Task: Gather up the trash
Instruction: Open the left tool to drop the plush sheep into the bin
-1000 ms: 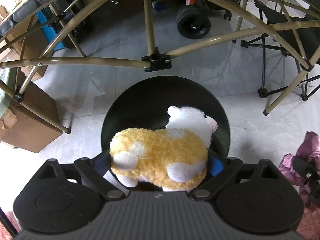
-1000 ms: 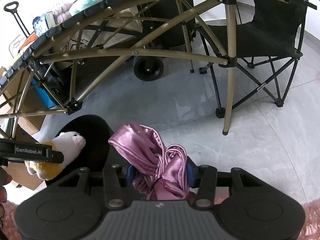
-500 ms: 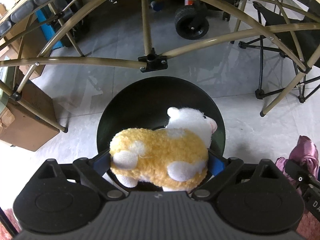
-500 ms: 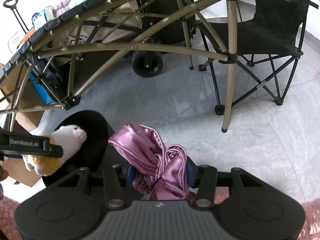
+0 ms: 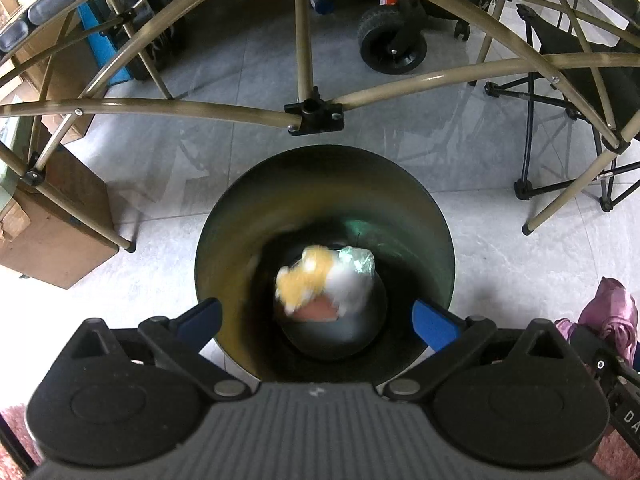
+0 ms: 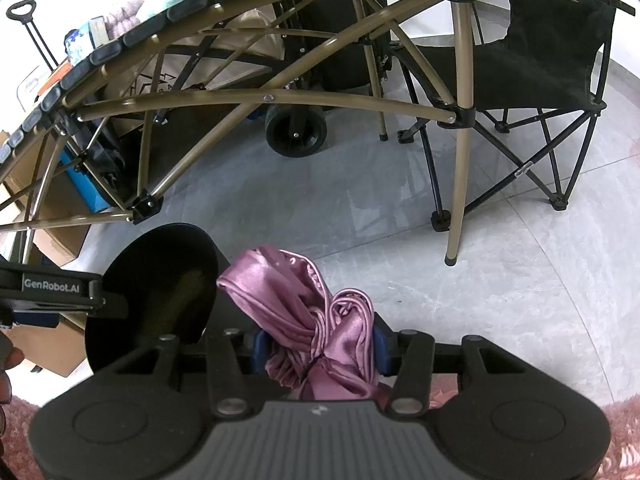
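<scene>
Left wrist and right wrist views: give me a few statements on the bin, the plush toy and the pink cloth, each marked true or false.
1. The plush toy is inside the black bin. True.
2. The left gripper grips the plush toy. False: its jaws have just opened wide, with nothing between them.
3. The right gripper is shut on the pink satin cloth. True.
4. The pink satin cloth lies in the bin. False: it is held beside it.

— What sort of place am I working in?
— I'd call it a storage room: grey tiled floor (image 5: 500, 240), folding camp chair (image 6: 552, 60), wheeled wagon (image 6: 296, 132), cardboard boxes (image 5: 52, 240) beside a folding table frame (image 5: 316, 116).
</scene>
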